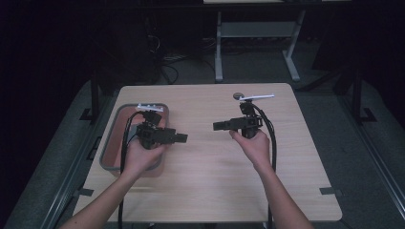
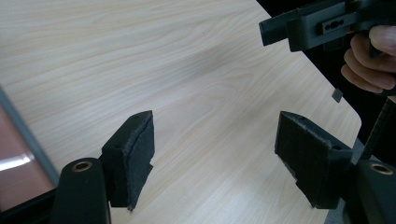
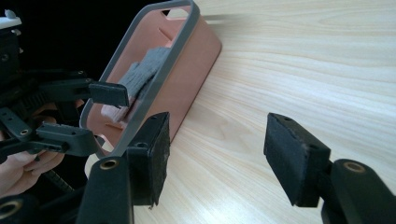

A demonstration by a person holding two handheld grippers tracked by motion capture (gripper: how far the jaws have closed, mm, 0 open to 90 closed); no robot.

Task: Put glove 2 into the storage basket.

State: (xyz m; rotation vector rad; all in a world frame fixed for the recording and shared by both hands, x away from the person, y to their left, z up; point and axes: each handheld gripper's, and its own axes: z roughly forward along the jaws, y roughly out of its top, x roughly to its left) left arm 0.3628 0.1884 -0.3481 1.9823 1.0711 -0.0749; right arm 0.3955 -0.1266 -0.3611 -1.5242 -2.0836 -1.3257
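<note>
A pink basin with a grey rim (image 1: 111, 138) stands at the table's left side. Through the right gripper view I see its wall (image 3: 196, 60) and a grey cloth (image 3: 144, 67) lying inside it. My left gripper (image 1: 184, 138) hovers at the basin's right edge and points right, with jaws open over bare wood (image 2: 215, 140). Facing it from the table's right half, my right gripper (image 1: 216, 126) also stands open with nothing between its pads (image 3: 217, 140). Each gripper appears in the other's view: the right gripper (image 2: 322, 25) and the left gripper (image 3: 84, 112).
The light wooden table (image 1: 205, 181) has rounded corners and a strip of tape (image 1: 329, 191) at its right edge. Behind it, across a dark floor, stands another desk's white frame (image 1: 218, 47). Cables trail from both grippers toward the table's near edge.
</note>
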